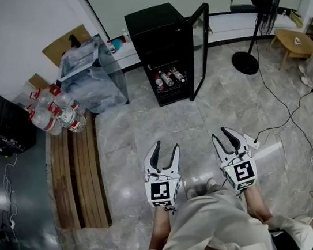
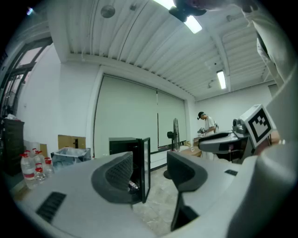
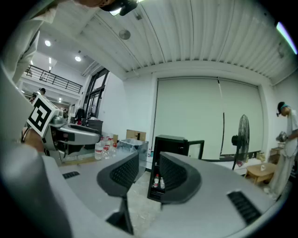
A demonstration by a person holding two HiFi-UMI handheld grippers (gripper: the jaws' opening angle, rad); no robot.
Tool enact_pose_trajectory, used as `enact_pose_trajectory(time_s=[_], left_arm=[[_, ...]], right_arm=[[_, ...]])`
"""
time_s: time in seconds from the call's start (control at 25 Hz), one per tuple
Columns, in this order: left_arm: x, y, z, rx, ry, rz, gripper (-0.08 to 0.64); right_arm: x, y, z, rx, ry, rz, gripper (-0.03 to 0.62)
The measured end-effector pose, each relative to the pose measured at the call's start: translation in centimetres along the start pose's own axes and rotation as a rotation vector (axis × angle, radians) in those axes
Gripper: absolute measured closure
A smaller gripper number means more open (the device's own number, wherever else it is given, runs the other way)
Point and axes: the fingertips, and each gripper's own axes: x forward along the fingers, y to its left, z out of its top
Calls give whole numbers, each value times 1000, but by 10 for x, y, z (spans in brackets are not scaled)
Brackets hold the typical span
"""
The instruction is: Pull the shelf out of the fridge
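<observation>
The black mini fridge (image 1: pixel 158 39) stands far ahead by the back wall, its glass door (image 1: pixel 200 45) swung open to the right. Inside, bottles lie on a low shelf (image 1: pixel 168 79). Both grippers are held close to my body, well short of the fridge. My left gripper (image 1: pixel 167 147) is open and empty; along its jaws I see the fridge (image 2: pixel 122 143) in the distance. My right gripper (image 1: pixel 226 133) has its jaws drawn together with nothing between them; through the narrow slit the fridge (image 3: pixel 170 142) and its bottles (image 3: pixel 159 182) show.
A plastic-lined bin (image 1: pixel 90 73) and packed water bottles (image 1: pixel 55 113) sit left of the fridge, beside a wooden pallet (image 1: pixel 79 174). A standing fan (image 1: pixel 258 25), a small wooden table (image 1: pixel 294 42) and a floor cable (image 1: pixel 294 112) are on the right. A person (image 2: pixel 207 123) stands far back.
</observation>
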Motion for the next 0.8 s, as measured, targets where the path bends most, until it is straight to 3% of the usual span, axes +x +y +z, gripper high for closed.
enact_pose_trajectory(time_s=[0.16, 0.8], left_arm=[[0, -1, 2, -6, -11, -7, 325], [30, 25, 3, 1, -26, -12, 341]], right_arm=[[3, 6, 2, 57, -35, 6, 445], [54, 7, 1, 37, -20, 28, 446]])
